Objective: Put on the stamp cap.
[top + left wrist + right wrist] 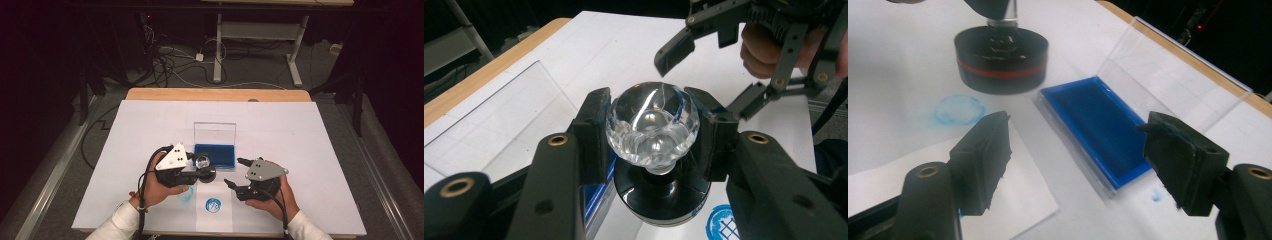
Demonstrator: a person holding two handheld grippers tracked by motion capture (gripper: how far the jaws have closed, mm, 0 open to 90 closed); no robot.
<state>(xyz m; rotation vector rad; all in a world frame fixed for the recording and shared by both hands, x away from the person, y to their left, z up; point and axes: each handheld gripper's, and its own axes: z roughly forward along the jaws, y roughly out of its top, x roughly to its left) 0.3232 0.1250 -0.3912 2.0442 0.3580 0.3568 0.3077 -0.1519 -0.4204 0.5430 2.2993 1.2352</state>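
1. The work in hand is stamping: the left gripper (651, 125) is clamped on the faceted clear crystal knob (651, 122) of a round black stamp with a red band (1000, 62). Its pads press both sides of the knob, so the grip looks firm.

2. In the right gripper view the stamp appears to hover just above the white table cover (310, 145), beside the near end of the open blue ink pad (215, 155) in its clear hinged case. The case's transparent lid (215, 132) stands upright behind the pad.

3. The right gripper (241, 172) holds nothing. Its jaws stand partly apart, empty, pointing toward the pad and stamp.

4. A small white sheet of paper (200, 220) lies at the near table edge. It carries one crisp blue round print (213, 205). A fainter blue smudge (186, 195) sits just to its left; whether that is on the sheet or the cover is hard to tell.

5. To ink well, I would keep the stamp face level and lower it squarely onto the blue surface, away from the case rim, pressing evenly rather than rocking.

6. The pad case is light and likely to slide. The free right gripper could steady its edge while the stamp presses and lifts.

7. For the print, choose bare paper well apart from the existing marks, come straight down, and lift straight up to avoid smearing.
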